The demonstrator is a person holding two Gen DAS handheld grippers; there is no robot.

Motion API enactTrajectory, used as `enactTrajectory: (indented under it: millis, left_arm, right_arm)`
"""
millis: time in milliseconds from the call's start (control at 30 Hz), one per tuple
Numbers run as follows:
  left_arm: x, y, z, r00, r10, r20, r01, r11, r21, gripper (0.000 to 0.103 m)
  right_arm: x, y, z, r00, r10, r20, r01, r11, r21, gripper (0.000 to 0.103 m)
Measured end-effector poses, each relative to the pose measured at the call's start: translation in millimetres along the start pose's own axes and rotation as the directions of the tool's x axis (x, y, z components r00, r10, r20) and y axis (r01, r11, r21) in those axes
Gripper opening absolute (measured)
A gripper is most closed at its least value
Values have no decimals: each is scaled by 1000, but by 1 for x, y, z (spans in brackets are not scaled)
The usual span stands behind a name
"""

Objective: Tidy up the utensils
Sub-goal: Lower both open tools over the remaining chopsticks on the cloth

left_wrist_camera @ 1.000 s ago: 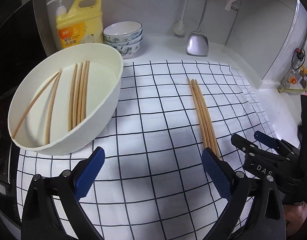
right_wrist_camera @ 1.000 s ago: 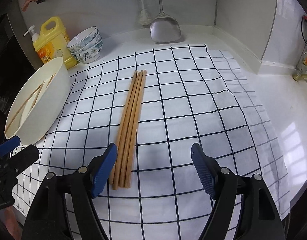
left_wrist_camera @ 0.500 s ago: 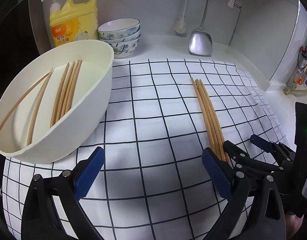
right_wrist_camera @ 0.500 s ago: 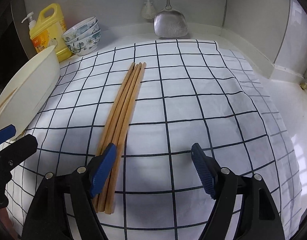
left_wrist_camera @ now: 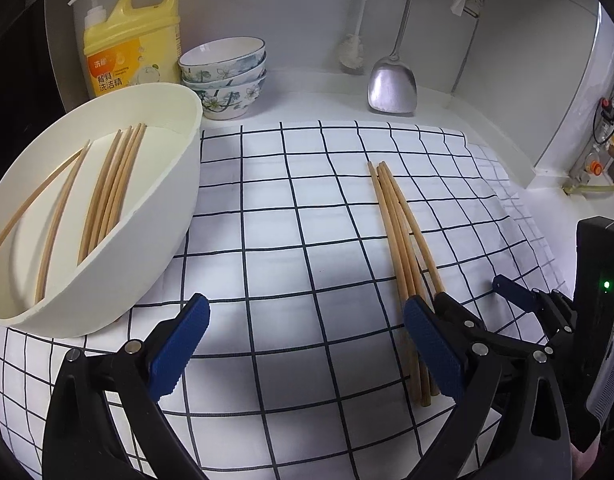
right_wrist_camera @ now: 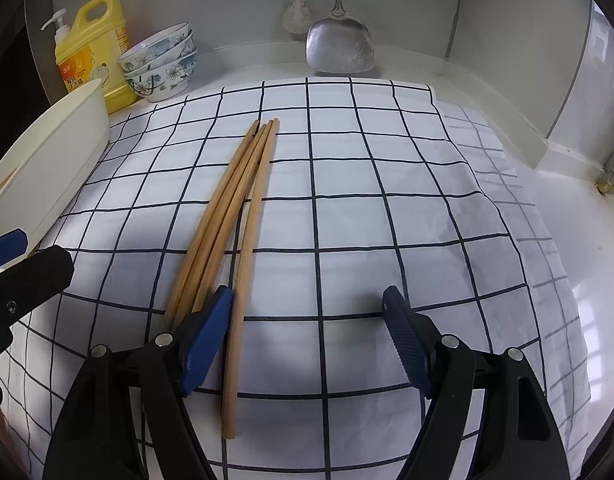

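Several wooden chopsticks (right_wrist_camera: pixel 231 216) lie bundled on the checked cloth (right_wrist_camera: pixel 367 200); they also show in the left wrist view (left_wrist_camera: pixel 399 236). One has fanned to the right, its near end between my right gripper's fingers. My right gripper (right_wrist_camera: pixel 307 344) is open, low over their near ends, its left pad (right_wrist_camera: pixel 205 338) among them; it also shows in the left wrist view (left_wrist_camera: pixel 507 296). My left gripper (left_wrist_camera: pixel 303 352) is open and empty over the cloth, left of the chopsticks. A white oval bowl (left_wrist_camera: pixel 163 232) at left holds several more chopsticks (left_wrist_camera: pixel 111 192).
A yellow dish soap bottle (left_wrist_camera: pixel 127 44), stacked patterned bowls (left_wrist_camera: pixel 225 76), a metal spatula (left_wrist_camera: pixel 391 84) and a brush (left_wrist_camera: pixel 353 54) stand along the back wall. The bowl's side (right_wrist_camera: pixel 55 160) and left gripper (right_wrist_camera: pixel 15 276) show at left. Bare white counter (right_wrist_camera: pixel 567 216) lies right of the cloth.
Both grippers moved forward and lower. My right gripper reached the chopsticks' near ends; its left finger pushed in among them and one chopstick fanned out to the right.
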State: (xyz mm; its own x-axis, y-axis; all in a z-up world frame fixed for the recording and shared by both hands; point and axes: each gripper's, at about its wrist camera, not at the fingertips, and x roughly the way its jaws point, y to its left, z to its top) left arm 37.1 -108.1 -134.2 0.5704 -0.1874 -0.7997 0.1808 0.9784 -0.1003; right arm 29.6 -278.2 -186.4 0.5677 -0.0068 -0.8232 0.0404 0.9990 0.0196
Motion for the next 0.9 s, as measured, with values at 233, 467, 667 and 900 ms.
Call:
enactTrajectory:
  millis: [233,467,667,900]
  left_arm:
    - [8,-12,2,1000,-1,-4,1,1000,12,96]
    - [20,-22,2,1000,5,-15,-4,999,37,96]
    - [34,-29,0,999,13,-43,-10,998,55,96]
    - [47,-35,-4,996,55,-64,-50,995,92,96]
  right_arm:
    - [1,-15,1,1000,-13,1,13,1000,2,73]
    - [-5,-31,2,1000,16,25,-16,1000,11,73]
    - [-9,-37,-1,999,26,40,-26,1000,12,73]
    - [-7,-41,-2,998,45,39,-46,999,25,73]
